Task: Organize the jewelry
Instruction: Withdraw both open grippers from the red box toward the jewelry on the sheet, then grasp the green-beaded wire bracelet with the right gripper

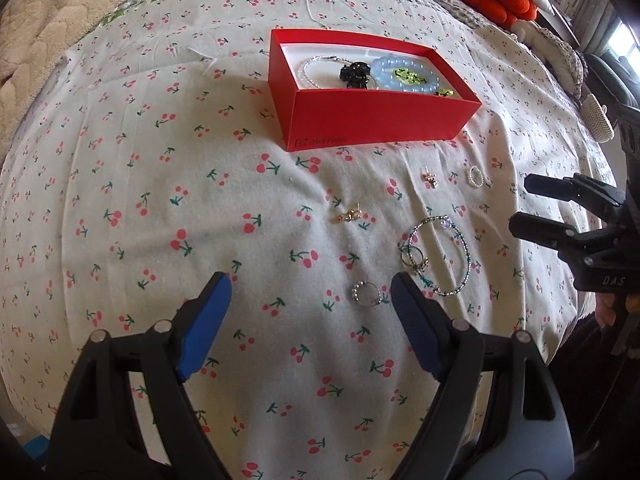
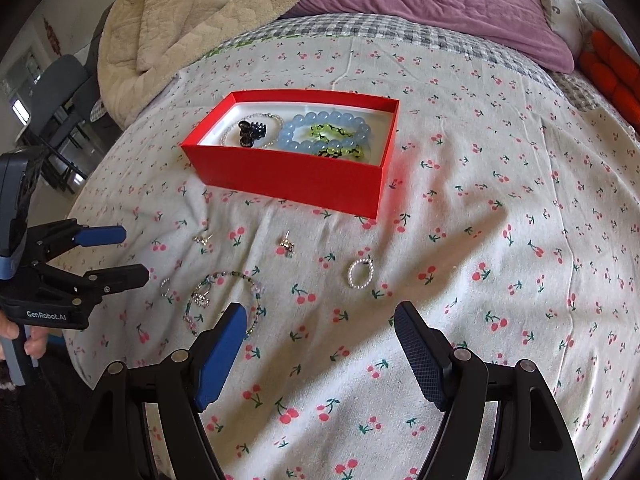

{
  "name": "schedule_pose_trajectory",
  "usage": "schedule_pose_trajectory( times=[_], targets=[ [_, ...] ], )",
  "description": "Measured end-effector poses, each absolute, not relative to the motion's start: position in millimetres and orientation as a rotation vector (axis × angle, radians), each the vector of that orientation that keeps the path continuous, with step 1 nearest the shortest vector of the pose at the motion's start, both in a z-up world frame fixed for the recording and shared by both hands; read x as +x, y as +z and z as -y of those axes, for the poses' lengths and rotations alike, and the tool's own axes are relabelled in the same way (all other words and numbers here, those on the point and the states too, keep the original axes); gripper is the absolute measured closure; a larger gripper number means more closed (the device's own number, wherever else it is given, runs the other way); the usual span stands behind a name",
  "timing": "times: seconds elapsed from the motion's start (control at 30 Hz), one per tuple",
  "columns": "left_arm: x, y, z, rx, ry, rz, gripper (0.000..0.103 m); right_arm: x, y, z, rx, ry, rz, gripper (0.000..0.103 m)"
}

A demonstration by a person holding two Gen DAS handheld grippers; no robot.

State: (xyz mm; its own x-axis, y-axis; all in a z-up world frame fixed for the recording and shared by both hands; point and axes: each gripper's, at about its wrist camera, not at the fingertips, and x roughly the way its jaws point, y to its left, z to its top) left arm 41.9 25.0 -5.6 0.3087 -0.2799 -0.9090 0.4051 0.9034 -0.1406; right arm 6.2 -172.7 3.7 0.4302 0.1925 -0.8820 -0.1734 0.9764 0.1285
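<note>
A red box [image 1: 376, 120] [image 2: 288, 172] on the cherry-print cloth holds a blue bead bracelet [image 1: 386, 70], a black claw clip [image 1: 354, 74] and a pearl strand. Loose in front lie two earrings [image 1: 350, 215] [image 1: 430, 178], a pearl ring [image 1: 475, 176] [image 2: 360, 274], a green beaded bracelet [image 1: 460, 240] [image 2: 258, 296], an ornate ring [image 1: 416, 260] and a silver ring [image 1: 366, 294]. My left gripper [image 1: 312, 284] [image 2: 134, 252] is open above the cloth, the silver ring showing near its right finger, untouched. My right gripper [image 2: 320, 314] [image 1: 522, 205] is open and holds nothing, near the pearl ring.
The cloth covers a bed with a beige blanket [image 2: 180, 20], a purple quilt [image 2: 440, 0] and orange cushions [image 2: 616, 72] at the back. A chair [image 2: 60, 92] stands off the bed's left side. A hand [image 2: 34, 344] grips the left tool's handle.
</note>
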Motion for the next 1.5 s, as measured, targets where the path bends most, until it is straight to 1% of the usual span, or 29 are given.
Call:
schedule_pose_trajectory(
  times=[0.17, 0.2, 0.27, 0.43, 0.53, 0.6, 0.63, 0.7, 0.73, 0.8, 0.83, 0.9, 0.93, 0.97, 1.03, 1.2, 1.3, 1.5],
  targets=[
    [40, -6, -23, 0.139, -0.489, -1.17, 0.036, 3, -3, 167, 0.026, 0.249, -1.116, 0.025],
    [39, -6, -22, 0.146, -0.493, -1.169, 0.037, 3, -5, 165, 0.033, 0.253, -1.12, 0.026],
    [37, -7, -19, 0.158, -0.505, -1.165, 0.042, 3, -8, 162, 0.043, 0.267, -1.131, 0.026],
    [32, -7, -9, 0.197, -0.547, -1.143, 0.043, 5, -13, 149, 0.03, 0.312, -1.132, 0.028],
    [29, -8, -5, 0.218, -0.575, -1.142, 0.043, 6, -17, 143, 0.033, 0.332, -1.144, 0.037],
    [27, -11, -3, 0.229, -0.584, -1.15, 0.043, 7, -22, 139, 0.025, 0.346, -1.158, 0.047],
    [27, -12, -2, 0.241, -0.582, -1.153, 0.043, 8, -24, 137, 0.019, 0.352, -1.163, 0.05],
    [26, -14, -1, 0.265, -0.57, -1.15, 0.043, 9, -29, 133, 0.01, 0.362, -1.174, 0.06],
    [26, -15, -1, 0.274, -0.563, -1.147, 0.043, 10, -31, 131, 0.005, 0.368, -1.182, 0.062],
    [26, -15, -2, 0.29, -0.549, -1.138, 0.042, 11, -35, 128, -0.004, 0.371, -1.189, 0.066],
    [26, -15, -2, 0.296, -0.542, -1.132, 0.04, 12, -36, 127, -0.009, 0.371, -1.189, 0.067],
    [26, -14, -3, 0.305, -0.53, -1.121, 0.031, 12, -36, 125, -0.012, 0.373, -1.187, 0.069],
    [26, -14, -3, 0.312, -0.52, -1.113, 0.023, 13, -36, 125, -0.009, 0.374, -1.188, 0.07],
    [25, -13, -3, 0.321, -0.514, -1.102, 0.021, 14, -36, 126, -0.003, 0.374, -1.188, 0.072],
    [24, -13, -1, 0.344, -0.52, -1.089, 0.021, 16, -37, 127, 0.006, 0.373, -1.19, 0.077],
    [21, -14, 3, 0.389, -0.524, -1.075, 0.021, 17, -39, 126, 0.012, 0.379, -1.188, 0.095],
    [19, -14, 4, 0.402, -0.526, -1.071, 0.021, 16, -35, 124, 0.006, 0.382, -1.175, 0.098],
    [17, -11, 6, 0.394, -0.543, -1.062, 0.021, 13, -18, 127, -0.01, 0.376, -1.113, 0.099]
  ],
)
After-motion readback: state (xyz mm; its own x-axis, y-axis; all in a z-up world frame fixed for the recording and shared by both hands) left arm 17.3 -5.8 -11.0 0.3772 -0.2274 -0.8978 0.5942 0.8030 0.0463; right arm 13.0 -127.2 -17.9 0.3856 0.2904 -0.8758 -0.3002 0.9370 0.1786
